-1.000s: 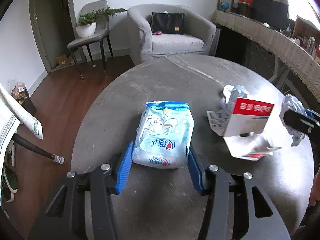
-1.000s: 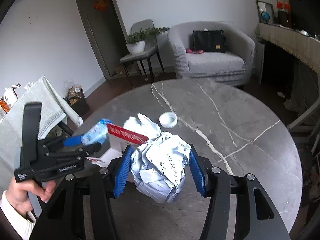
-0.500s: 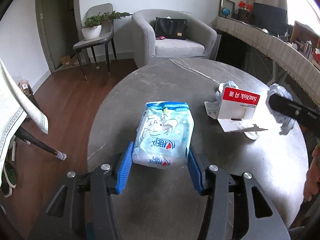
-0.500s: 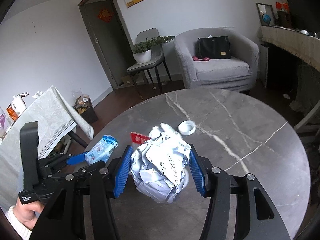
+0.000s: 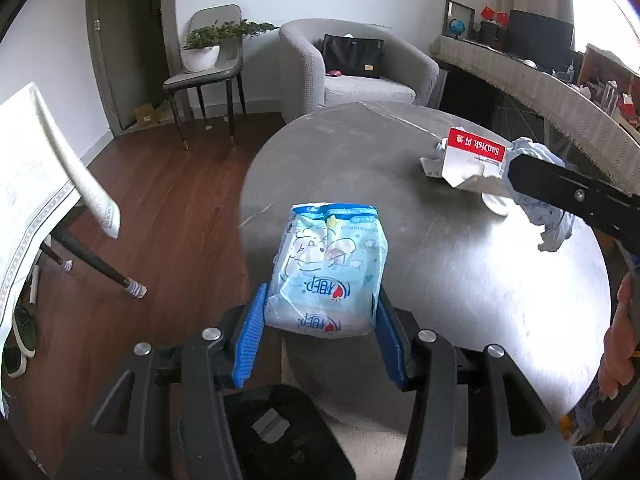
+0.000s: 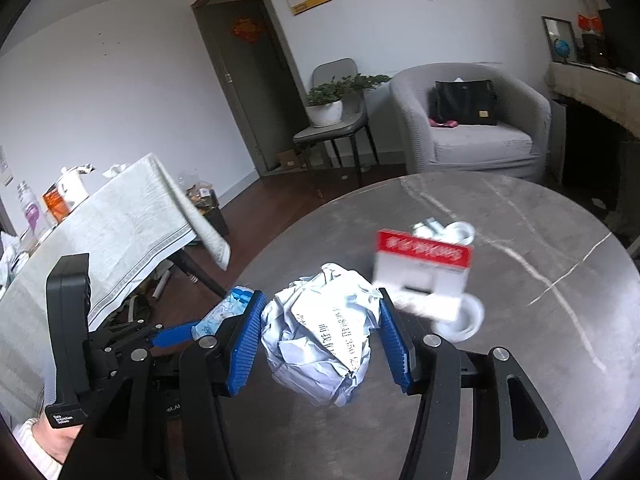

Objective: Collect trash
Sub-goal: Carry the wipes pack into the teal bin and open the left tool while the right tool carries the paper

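My left gripper [image 5: 320, 312] is shut on a light blue tissue pack [image 5: 328, 268] and holds it in the air over the near left edge of the round grey table [image 5: 460, 272]. My right gripper [image 6: 320, 340] is shut on a crumpled white paper ball [image 6: 320, 332], lifted above the table [image 6: 520, 320]. The ball also shows in the left wrist view [image 5: 548, 216]. A red-and-white SanDisk box [image 6: 424, 272] stands on the table just beyond the ball, with a white lid [image 6: 464, 320] beside it. The left gripper with the pack shows at the left in the right wrist view [image 6: 216, 320].
A white cap [image 6: 460, 232] and a small wrapper lie behind the box. A cloth-covered table [image 6: 112, 224] stands to the left. A grey armchair [image 6: 472, 120] and a chair with a potted plant [image 6: 332, 104] stand at the back. Wooden floor [image 5: 168, 216] lies left of the round table.
Both grippers have risen and pulled back toward the table's near left edge with their loads. The box and lid now look farther away.
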A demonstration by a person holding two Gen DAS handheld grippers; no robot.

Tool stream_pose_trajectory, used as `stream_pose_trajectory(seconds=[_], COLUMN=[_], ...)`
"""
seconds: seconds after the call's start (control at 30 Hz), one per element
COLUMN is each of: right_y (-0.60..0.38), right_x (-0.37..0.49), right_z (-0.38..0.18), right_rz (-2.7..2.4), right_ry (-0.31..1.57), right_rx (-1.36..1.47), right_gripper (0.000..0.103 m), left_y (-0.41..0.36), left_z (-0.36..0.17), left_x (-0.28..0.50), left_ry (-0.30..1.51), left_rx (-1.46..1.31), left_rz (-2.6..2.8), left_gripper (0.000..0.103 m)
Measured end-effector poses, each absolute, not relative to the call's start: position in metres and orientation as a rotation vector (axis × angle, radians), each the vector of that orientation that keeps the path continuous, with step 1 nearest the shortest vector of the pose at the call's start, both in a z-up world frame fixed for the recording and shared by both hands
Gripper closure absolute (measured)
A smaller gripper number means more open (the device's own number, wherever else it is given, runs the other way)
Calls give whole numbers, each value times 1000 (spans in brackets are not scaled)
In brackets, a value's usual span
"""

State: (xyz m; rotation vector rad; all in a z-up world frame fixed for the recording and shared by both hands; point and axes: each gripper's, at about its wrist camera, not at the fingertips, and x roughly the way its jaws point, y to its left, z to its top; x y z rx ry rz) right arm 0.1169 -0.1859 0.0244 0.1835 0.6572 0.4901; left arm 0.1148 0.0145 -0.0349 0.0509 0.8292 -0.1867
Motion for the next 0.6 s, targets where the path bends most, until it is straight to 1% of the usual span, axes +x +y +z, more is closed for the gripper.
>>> stream_pose_trajectory(seconds=[0.17,0.6], right_y=[-156,-86], right_x=[97,62], right_z=[25,20], right_rz=[526,605], right_ry=[659,682], right_rx=[169,121], right_gripper=[47,47], left_y=[37,99], left_z=[-38,-63], left_x=[92,46], left_ry=[824,896], left_rx=[47,-11], left_rz=[-162,-114], left_gripper=[49,49])
